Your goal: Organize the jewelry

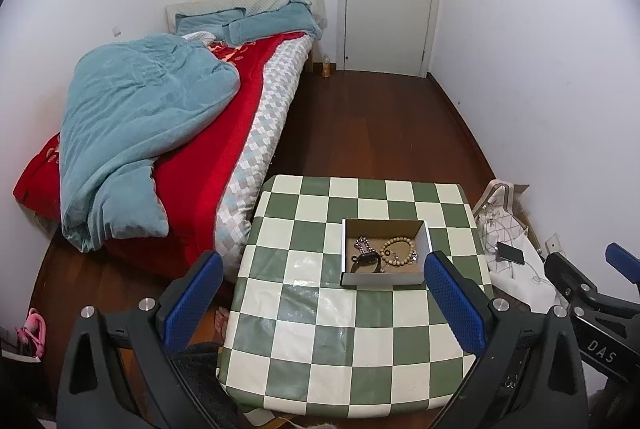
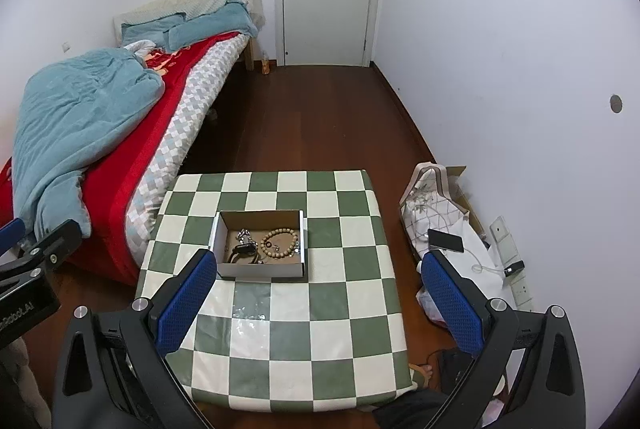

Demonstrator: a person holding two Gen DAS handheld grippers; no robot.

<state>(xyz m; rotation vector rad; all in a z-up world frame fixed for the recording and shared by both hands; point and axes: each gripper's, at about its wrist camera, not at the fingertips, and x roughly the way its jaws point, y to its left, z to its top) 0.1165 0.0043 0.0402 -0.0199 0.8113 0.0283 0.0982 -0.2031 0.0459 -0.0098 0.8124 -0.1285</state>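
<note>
The tabletop (image 1: 320,317) with its green-and-white checks spreads out ahead of both my tools. On it sits the box (image 1: 385,283), open-topped, its long axis running across my view. My left tool (image 1: 320,303) is released, jaws wide and holding nothing; the box lies ahead and right of its centre, just past the right finger's tip. My right tool (image 2: 320,303) is likewise spread and empty, with the box ahead and to its left, near the left finger. Neither is clearly closer. Inside the box, the bead bracelet (image 1: 398,251) lies in a loop on the right. The chain (image 1: 362,245) is heaped to its left, above a dark piece (image 1: 366,263), perhaps a watch.
</note>
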